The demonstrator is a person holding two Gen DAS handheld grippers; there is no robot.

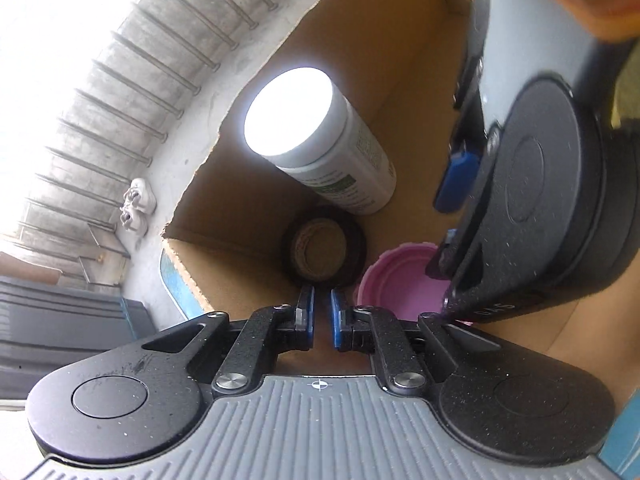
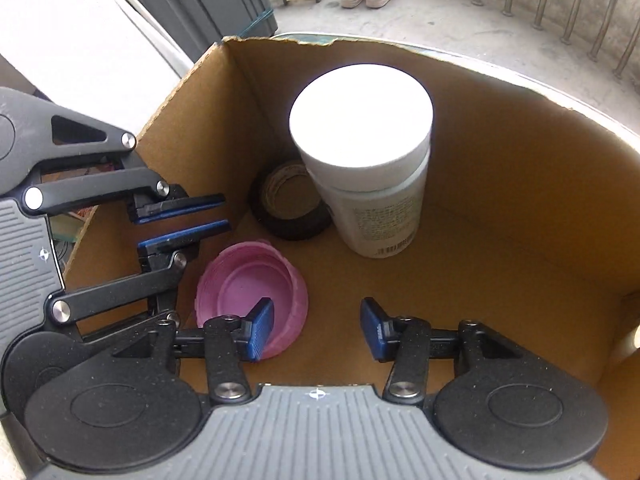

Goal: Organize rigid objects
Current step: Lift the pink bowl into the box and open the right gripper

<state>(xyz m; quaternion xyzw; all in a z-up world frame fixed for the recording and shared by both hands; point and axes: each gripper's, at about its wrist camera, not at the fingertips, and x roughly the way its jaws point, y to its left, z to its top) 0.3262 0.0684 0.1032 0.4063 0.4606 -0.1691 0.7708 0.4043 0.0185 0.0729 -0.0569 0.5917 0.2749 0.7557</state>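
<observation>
Inside the cardboard box (image 2: 520, 208), my left claw (image 2: 182, 216) is closed on nothing. The pink lid (image 2: 240, 284) lies beside the tape roll (image 2: 288, 216) and white bottle (image 2: 372, 184); my right claw (image 2: 316, 330) gapes empty.
</observation>
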